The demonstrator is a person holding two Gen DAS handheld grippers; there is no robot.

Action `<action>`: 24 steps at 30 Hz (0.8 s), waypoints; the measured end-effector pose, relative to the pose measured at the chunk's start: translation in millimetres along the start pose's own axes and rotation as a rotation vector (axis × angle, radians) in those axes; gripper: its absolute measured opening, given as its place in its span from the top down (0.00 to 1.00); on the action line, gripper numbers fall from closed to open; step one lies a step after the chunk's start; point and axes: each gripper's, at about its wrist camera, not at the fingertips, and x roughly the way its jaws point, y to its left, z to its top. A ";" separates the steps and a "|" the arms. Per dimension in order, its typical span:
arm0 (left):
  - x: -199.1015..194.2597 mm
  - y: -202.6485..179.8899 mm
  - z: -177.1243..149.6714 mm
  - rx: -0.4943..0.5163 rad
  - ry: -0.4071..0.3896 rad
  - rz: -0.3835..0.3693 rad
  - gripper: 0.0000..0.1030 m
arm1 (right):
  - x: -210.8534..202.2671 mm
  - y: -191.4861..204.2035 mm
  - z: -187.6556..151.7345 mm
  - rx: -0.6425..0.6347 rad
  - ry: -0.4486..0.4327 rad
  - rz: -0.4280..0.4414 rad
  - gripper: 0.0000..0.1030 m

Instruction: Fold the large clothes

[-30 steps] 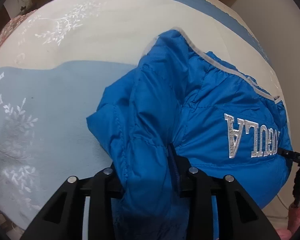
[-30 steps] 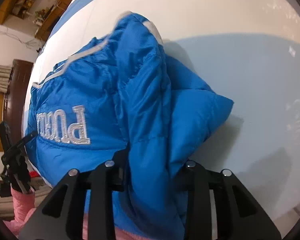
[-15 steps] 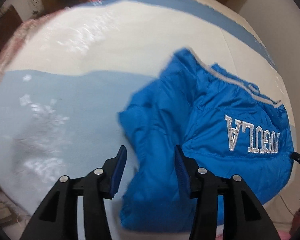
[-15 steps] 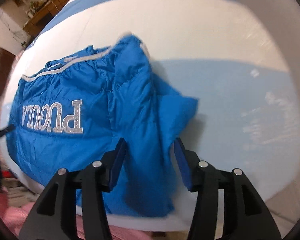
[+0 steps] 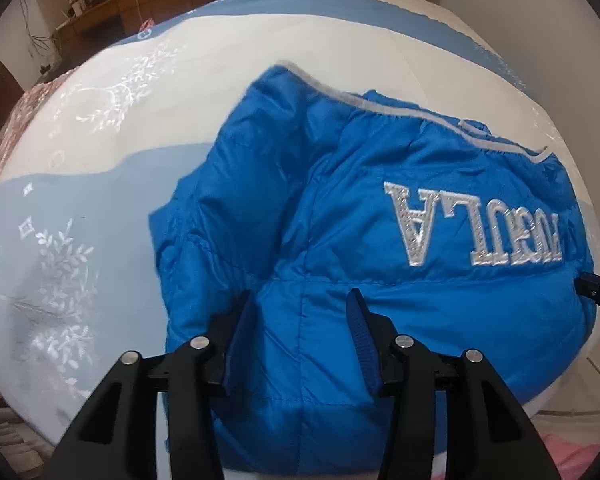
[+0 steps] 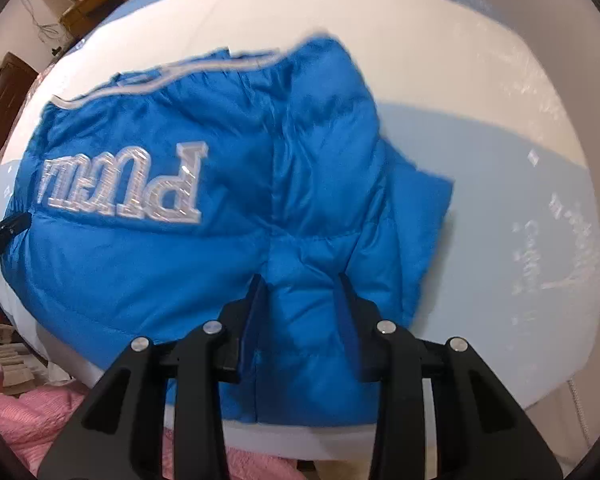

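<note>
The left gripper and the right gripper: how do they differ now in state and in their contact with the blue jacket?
1. The left gripper stands wider; the right gripper is narrower and closing.
2. The left gripper's pads stand clear of the blue puffer jacket, while the right gripper pinches a raised bunch of the jacket.
3. In its own view, silver lettering lies right of the left gripper and left of the right gripper.

Both point down over the jacket's near part.

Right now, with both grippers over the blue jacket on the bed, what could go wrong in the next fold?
1. The right gripper is closing on a puffy bunch of the blue jacket; it may pinch several layers and drag the fold crooked.
2. The left gripper is open above the fabric and holds nothing, so that side could slip.
3. The jacket's near edge lies at the border of the bed; a pull toward the person could slide it off.
</note>
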 end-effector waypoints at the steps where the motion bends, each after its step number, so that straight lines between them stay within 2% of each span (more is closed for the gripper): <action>1: 1.9 1.9 -0.2 0.001 -0.004 -0.002 0.53 | 3.6 0.3 -0.8 0.002 -0.006 0.000 0.67; 5: 3.9 3.7 2.8 -0.025 0.000 -0.014 0.53 | 3.3 2.5 -0.5 0.006 -0.009 -0.018 0.67; 7: -3.9 13.7 4.2 -0.046 0.009 -0.030 0.53 | -3.4 2.2 2.0 0.028 -0.009 0.003 0.67; 9: -21.8 26.1 9.0 -0.079 -0.016 -0.038 0.53 | -20.2 0.3 1.3 0.036 -0.031 0.039 0.65; 13: -36.1 58.2 14.5 -0.137 -0.043 -0.017 0.36 | -35.7 -4.8 0.6 0.029 -0.047 0.013 0.65; 15: -27.8 68.3 14.0 -0.143 -0.012 -0.001 0.36 | -30.2 -8.6 1.3 0.041 -0.031 0.002 0.65; 19: -5.2 73.0 9.9 -0.134 0.057 -0.040 0.35 | -21.3 -8.7 1.5 0.048 -0.002 0.002 0.65; 21: 8.4 74.9 8.6 -0.129 0.079 -0.035 0.31 | -17.2 -5.3 2.7 0.037 0.005 -0.007 0.65; 22: 14.2 74.0 10.2 -0.136 0.082 -0.041 0.26 | -12.5 -1.8 4.8 0.034 0.009 -0.009 0.65; 24: 22.8 80.2 11.1 -0.160 0.086 -0.083 0.23 | -7.8 -0.2 5.8 0.029 0.019 -0.014 0.65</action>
